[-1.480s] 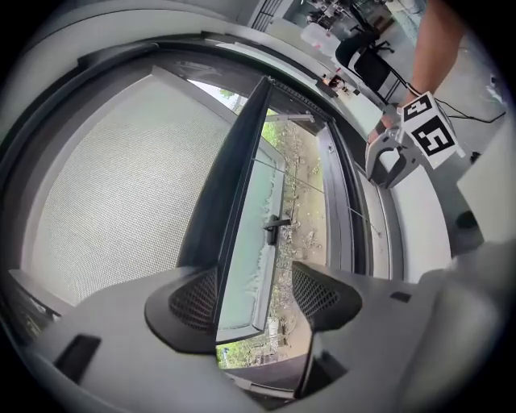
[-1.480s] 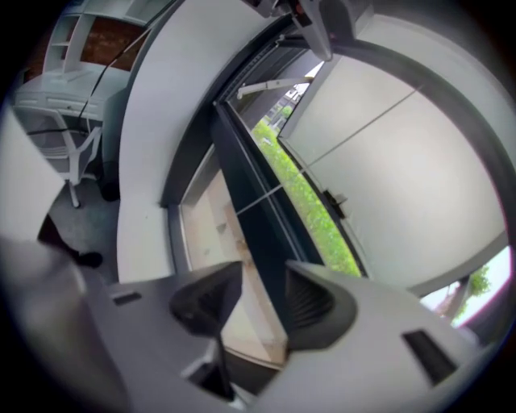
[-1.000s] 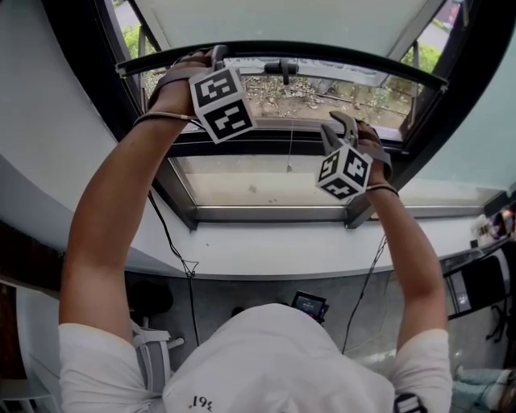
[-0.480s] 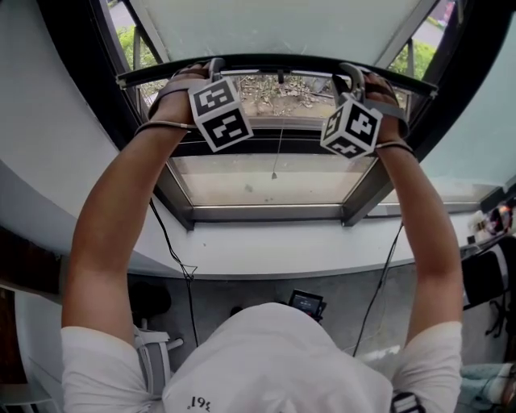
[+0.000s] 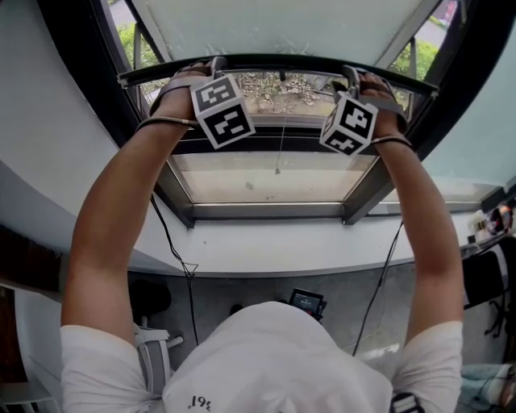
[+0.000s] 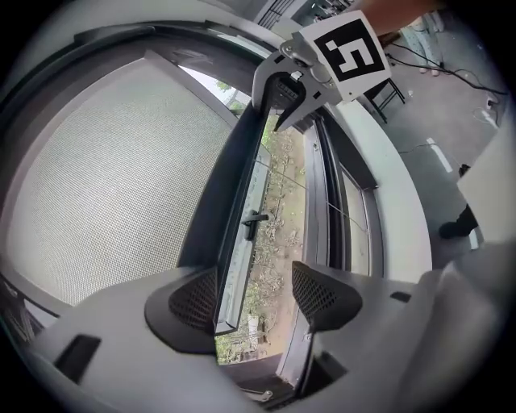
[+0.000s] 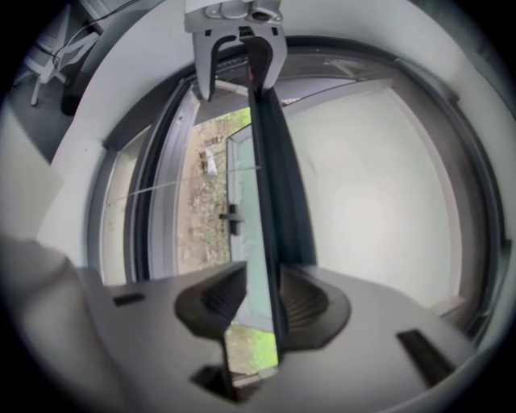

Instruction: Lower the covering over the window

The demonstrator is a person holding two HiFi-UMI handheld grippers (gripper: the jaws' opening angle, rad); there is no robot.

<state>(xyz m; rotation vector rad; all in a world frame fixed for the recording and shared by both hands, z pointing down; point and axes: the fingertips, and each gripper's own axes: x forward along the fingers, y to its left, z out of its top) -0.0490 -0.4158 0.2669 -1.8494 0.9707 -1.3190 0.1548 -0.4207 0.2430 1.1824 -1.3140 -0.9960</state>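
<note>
Nearest the cam, the person in a white T-shirt [image 5: 266, 355] is reaching both bare arms up & fwd. The left gripper [image 5: 214, 64] is straddling the slim dark metal bottom bar [image 5: 278, 61] near its left end. Its jaws are standing apart w/ the bar btwn them, lying against one pad [image 6: 193, 300] while the other is sitting clear, so there's no clamp there. The right gripper [image 5: 351, 74] is sitting on the same bar toward its right end. Its jaws are opening w/ the bar btwn them, yet both pads are looking to touch the bar's faces, so it's reading as a light hold.

Above the bar the pale mesh roller blind [image 5: 282, 24] is hanging, covering only the upper part of the window. Below the bar, the dark-framed glass pane [image 5: 266, 177] is showing uncovered down to the white sill [image 5: 266, 242], w/ a thin pull cord [image 5: 279, 149] dangling in front. Beyond the glass, gravelly ground [image 5: 282, 85] w/ greenery is showing.

Step in hand, prob.: getting a two-point hold on the bar before the pull, w/ most of the travel left to do. The next move is calling for both sets of jaws closing firmly on the bar. Then comes an even downward draw, both ends level, so the blind isn't skewing on its roller.
</note>
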